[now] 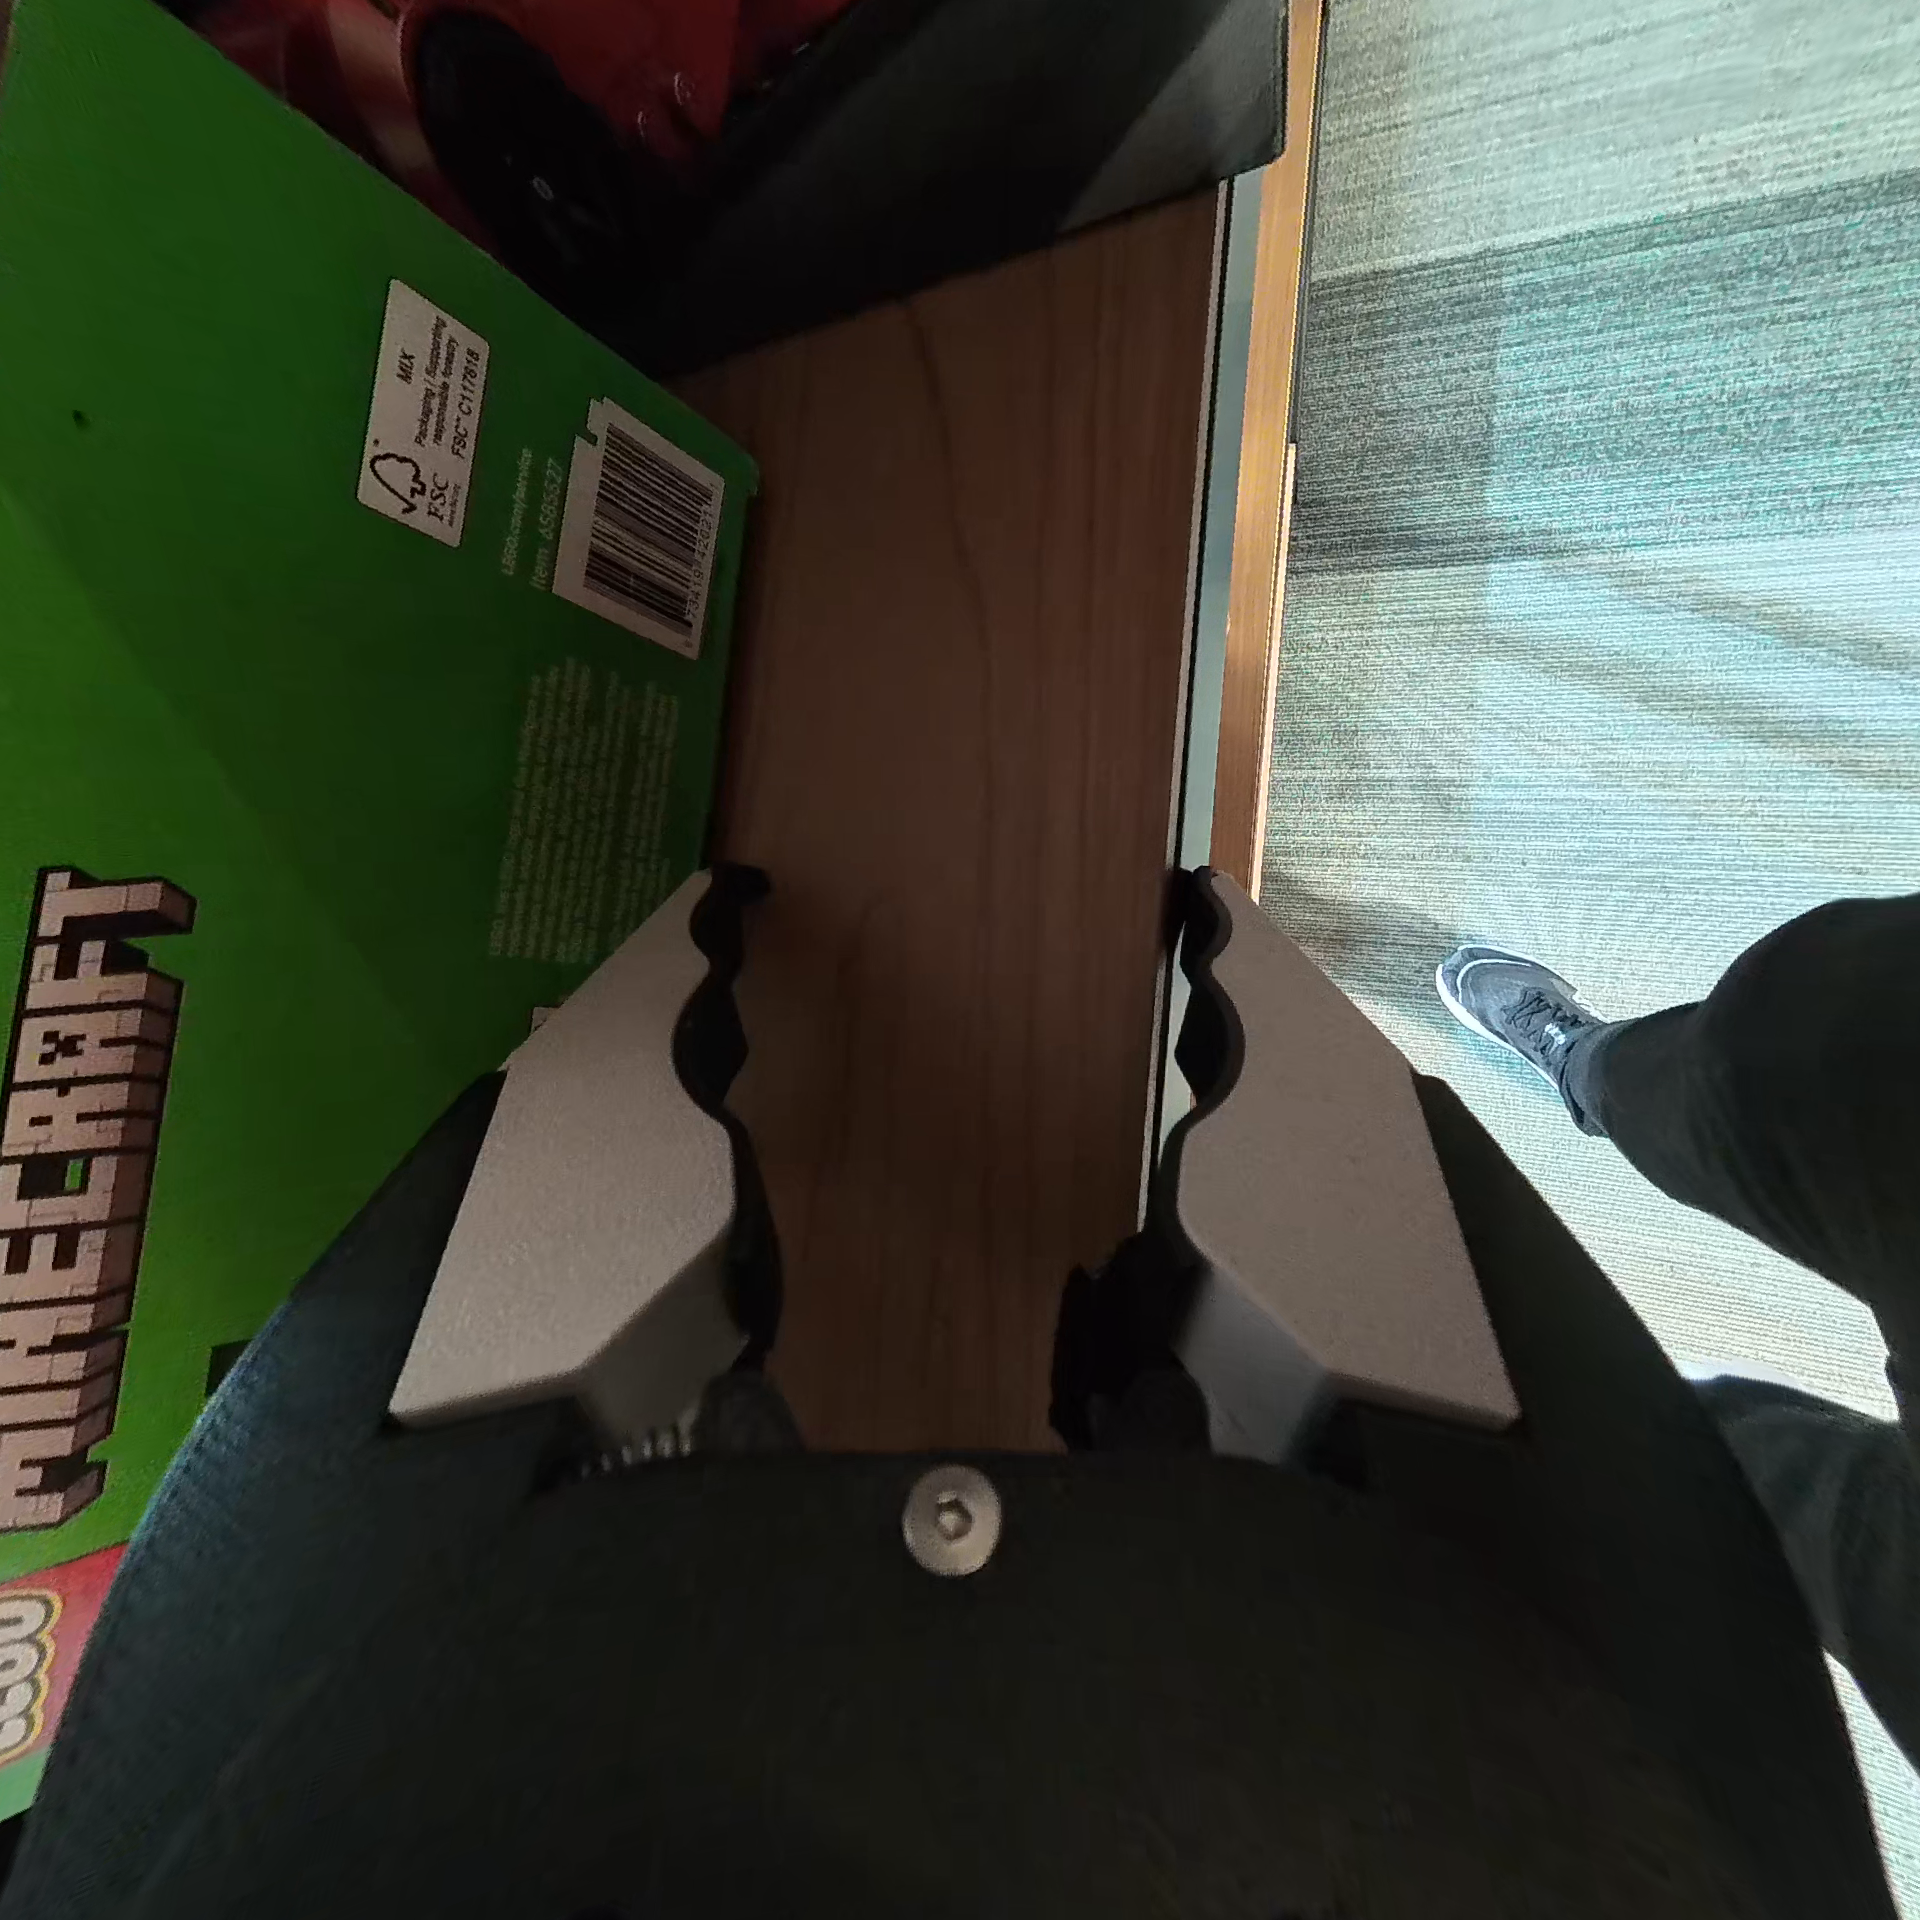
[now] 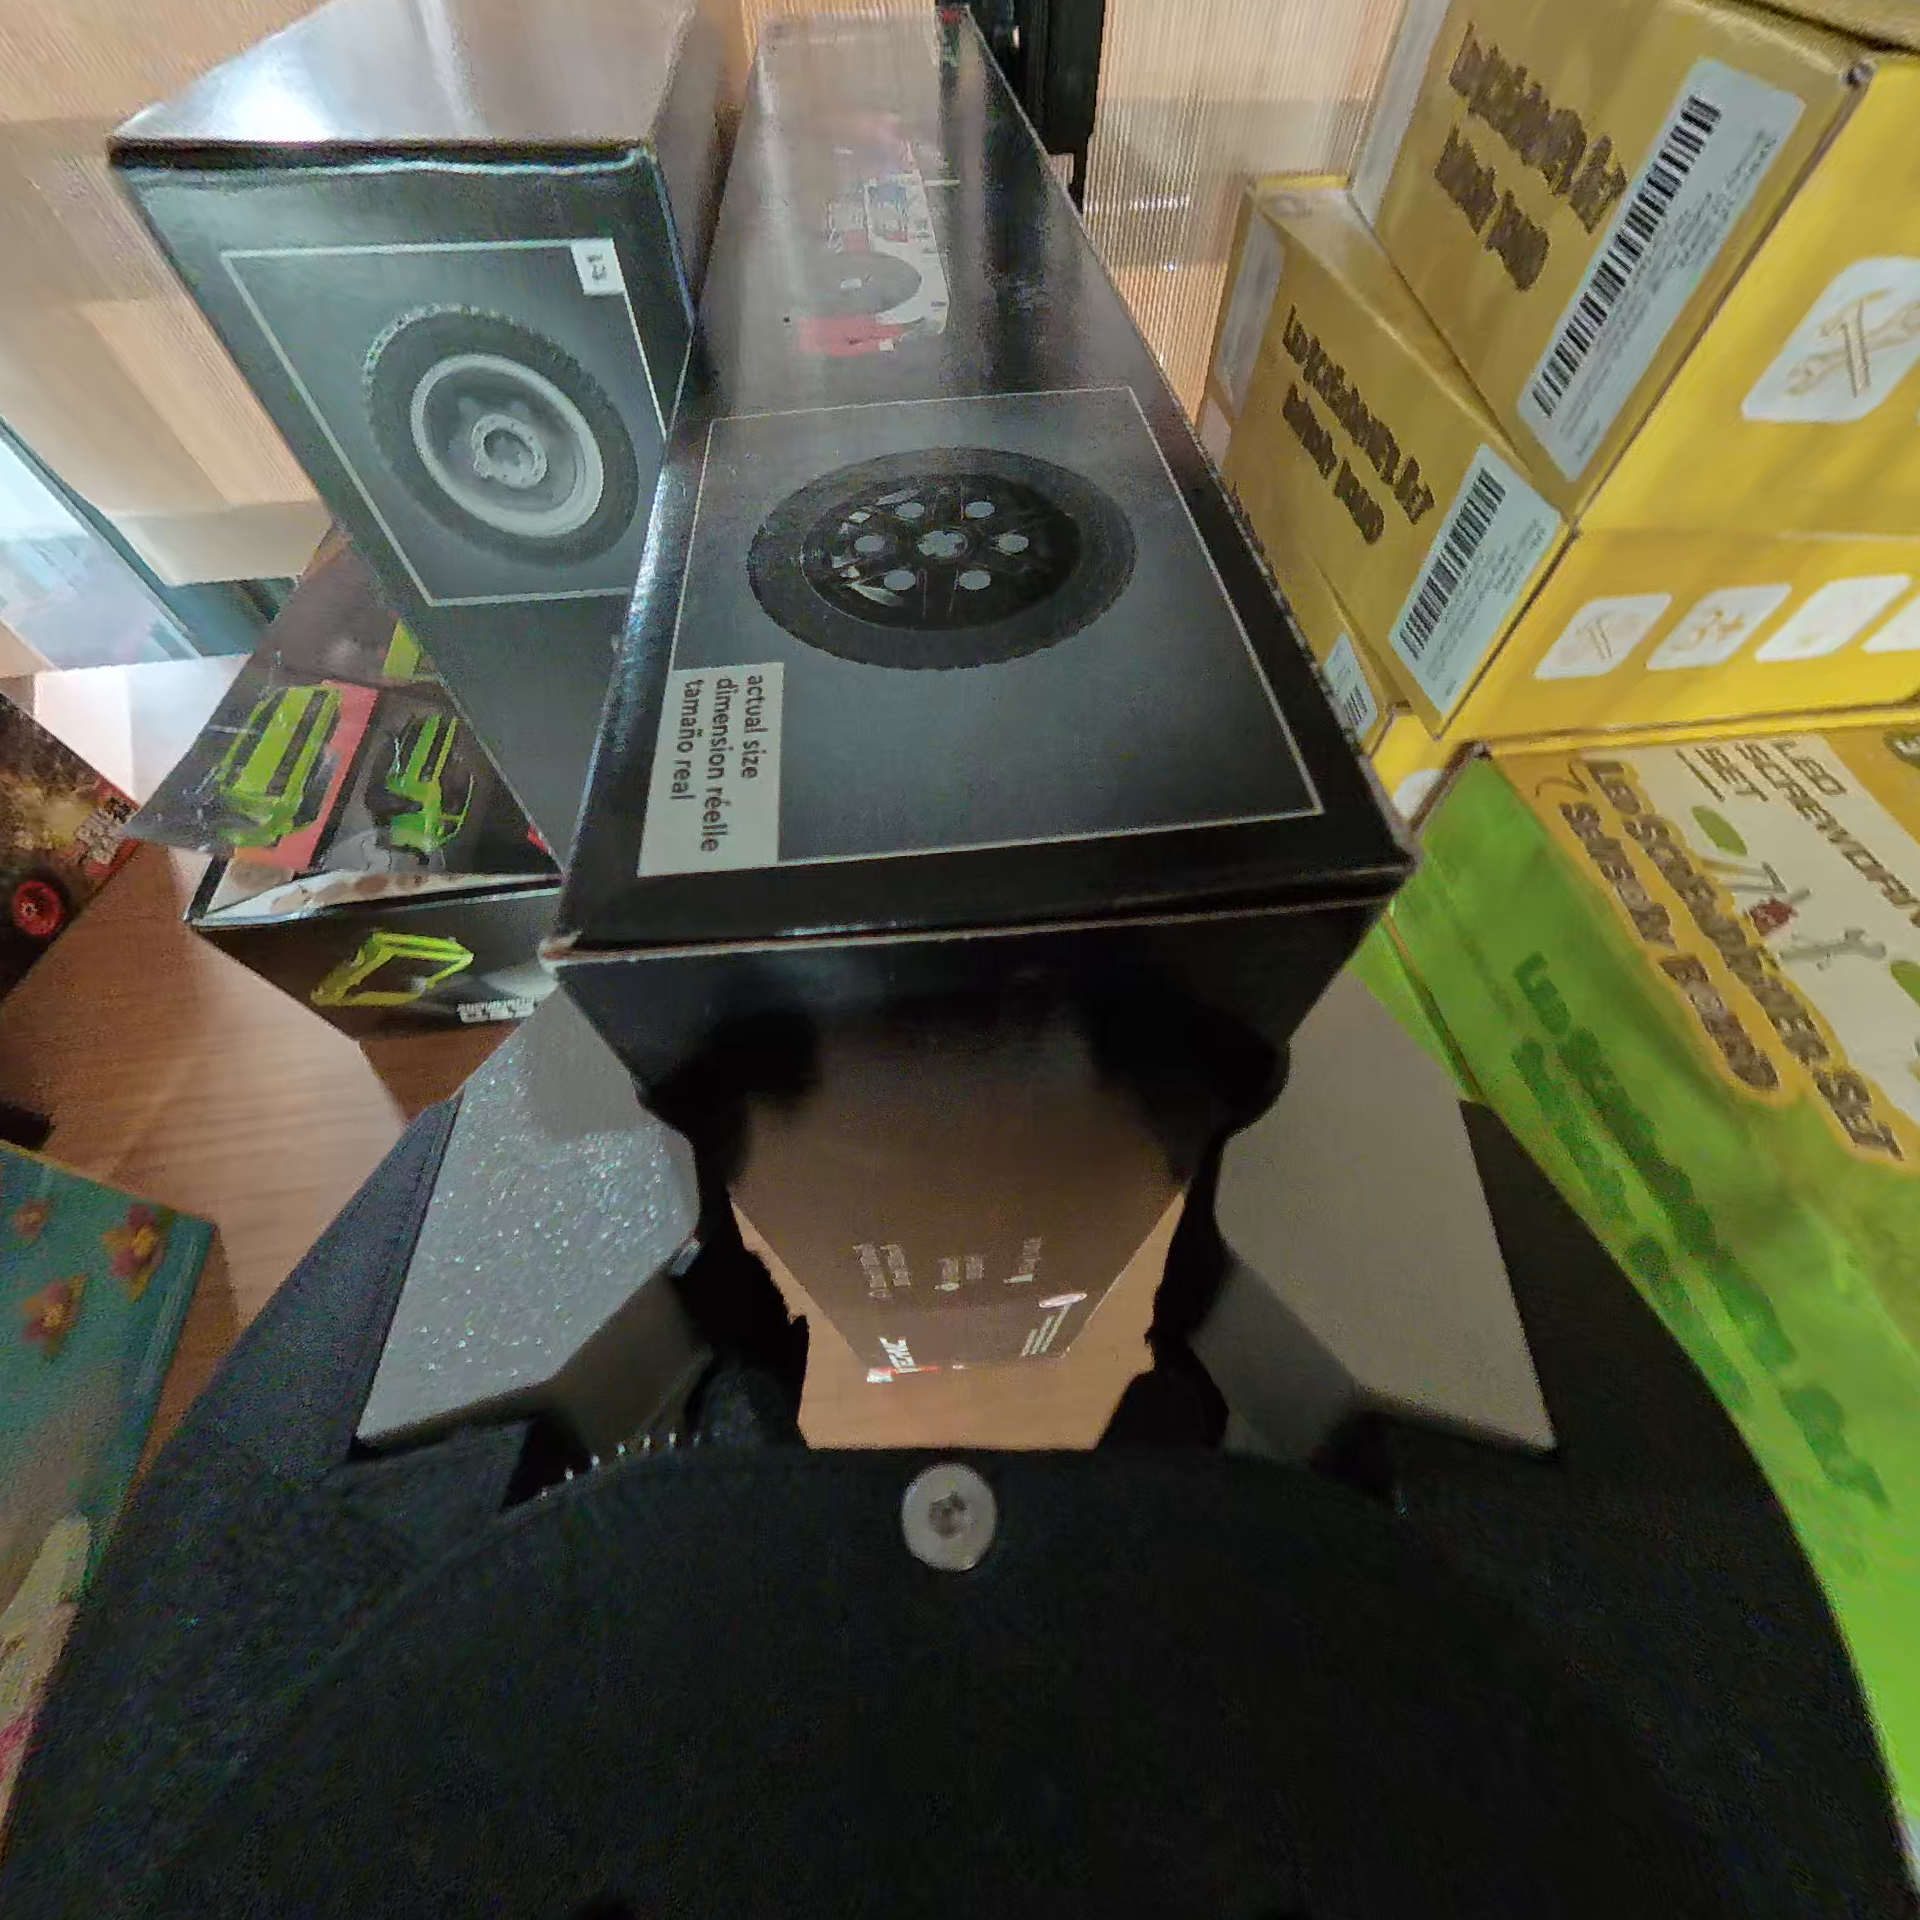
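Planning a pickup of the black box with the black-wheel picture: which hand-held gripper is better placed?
Right, probably: the black box sits between the right hand-held gripper fingers. The left hand-held gripper is open over wooden shelf beside a green box.

Glossy cardboard box (image 2: 956, 665) — wood-grain table (image 1: 966, 727), seemingly laminate.

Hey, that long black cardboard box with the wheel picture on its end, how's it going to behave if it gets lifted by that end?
The long black cardboard box looks stiff, with crisp edges, so it probably won't flex. It stretches far beyond the right claw straddling its near end, so it may droop. Its glossy surface could slip.
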`<state>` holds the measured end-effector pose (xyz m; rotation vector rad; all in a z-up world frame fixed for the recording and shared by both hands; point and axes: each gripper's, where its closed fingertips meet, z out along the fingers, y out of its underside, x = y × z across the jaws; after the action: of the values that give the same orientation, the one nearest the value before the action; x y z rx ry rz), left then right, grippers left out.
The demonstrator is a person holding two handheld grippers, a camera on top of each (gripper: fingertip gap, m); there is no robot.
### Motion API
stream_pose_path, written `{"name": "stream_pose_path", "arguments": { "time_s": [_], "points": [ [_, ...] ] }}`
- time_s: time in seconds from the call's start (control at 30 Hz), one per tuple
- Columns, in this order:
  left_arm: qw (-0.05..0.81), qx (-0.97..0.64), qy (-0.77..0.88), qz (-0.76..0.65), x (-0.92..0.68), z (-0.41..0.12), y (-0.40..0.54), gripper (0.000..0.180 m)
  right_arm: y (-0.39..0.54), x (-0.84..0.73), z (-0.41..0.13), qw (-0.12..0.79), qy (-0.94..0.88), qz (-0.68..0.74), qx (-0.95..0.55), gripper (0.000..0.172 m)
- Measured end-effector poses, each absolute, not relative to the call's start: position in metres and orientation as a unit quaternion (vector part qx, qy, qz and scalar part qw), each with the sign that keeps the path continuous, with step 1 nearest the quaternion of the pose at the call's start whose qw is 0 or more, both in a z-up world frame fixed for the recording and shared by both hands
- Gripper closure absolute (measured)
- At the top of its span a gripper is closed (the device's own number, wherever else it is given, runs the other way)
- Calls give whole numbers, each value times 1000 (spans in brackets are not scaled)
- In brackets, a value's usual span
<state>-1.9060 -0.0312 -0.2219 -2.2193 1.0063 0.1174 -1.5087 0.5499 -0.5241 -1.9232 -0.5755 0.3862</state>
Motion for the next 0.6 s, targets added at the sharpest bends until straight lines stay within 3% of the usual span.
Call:
{"name": "stream_pose_path", "arguments": {
  "time_s": [0.6],
  "points": [
    [344,-854,388,45,-1906,-222,-31,96,395,-1370,-528,482,-273,157,-817,71]
  ]
}}
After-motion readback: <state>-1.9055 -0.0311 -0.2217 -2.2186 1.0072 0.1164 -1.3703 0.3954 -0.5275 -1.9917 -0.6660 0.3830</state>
